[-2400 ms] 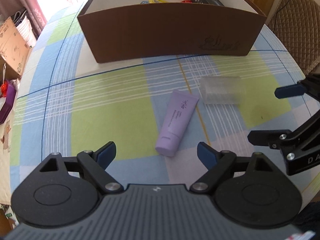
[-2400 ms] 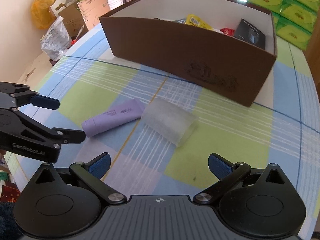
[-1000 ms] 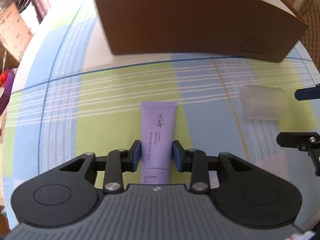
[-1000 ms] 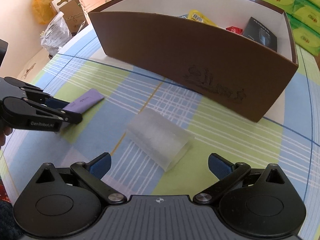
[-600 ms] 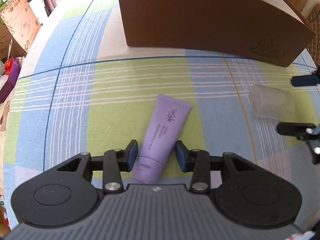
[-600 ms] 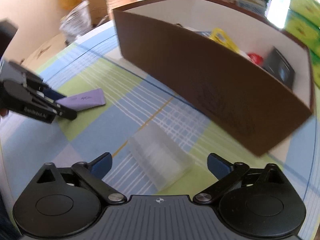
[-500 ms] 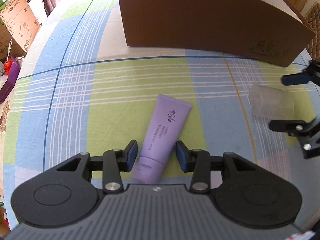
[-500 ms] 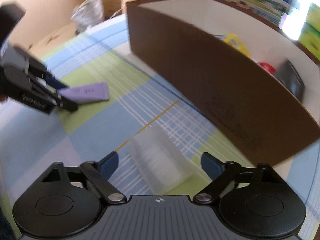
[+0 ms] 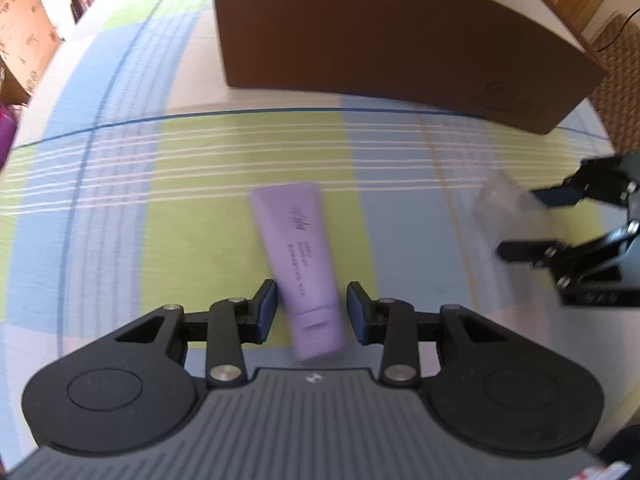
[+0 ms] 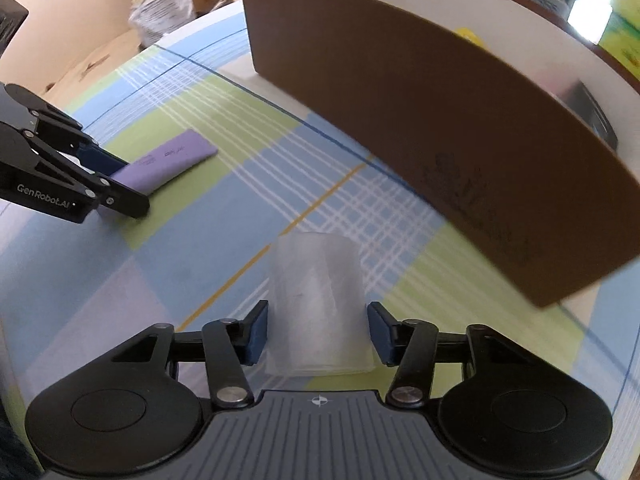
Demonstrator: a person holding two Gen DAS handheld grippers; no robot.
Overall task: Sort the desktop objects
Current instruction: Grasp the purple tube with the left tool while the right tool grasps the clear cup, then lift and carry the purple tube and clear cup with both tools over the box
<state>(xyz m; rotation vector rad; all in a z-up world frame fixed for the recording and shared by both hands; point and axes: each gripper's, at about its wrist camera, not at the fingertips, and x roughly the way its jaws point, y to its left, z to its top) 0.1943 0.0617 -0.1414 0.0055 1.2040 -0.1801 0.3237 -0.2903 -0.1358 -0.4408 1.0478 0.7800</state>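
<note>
The left gripper (image 9: 311, 312) points steeply down at the tabletop (image 9: 180, 240), and the purple tube (image 9: 300, 264) lies straight ahead of it, cap end between the pads and flat crimped end pointing away toward the brown box (image 9: 380, 40). The tube's long axis runs nearly along the gripper's pointing line, tilted a little to the gripper's left at the far end, so the jaws cross it at its narrow width. The jaws are closing. A thin gap shows on each side of the tube, wider on the right, so the pads do not seem to press it yet, though blur at the cap end makes this uncertain.

The right gripper (image 10: 318, 332) is also angled steeply down, with the clear container (image 10: 318, 300) directly in front of it, its near end between the pads. This container lies on its side, its long axis pointing away from the gripper toward the box wall. These jaws are closing too; a narrow sliver of space is visible on both sides, so no pinch is made.

Each hand is the nearer one to its own object: the tube sits well off to the left of the right gripper, the container well off to the right of the left one. The box stands beyond both, so after both grips are set, I judge the coming move to be a lift up and forward over its near wall.
</note>
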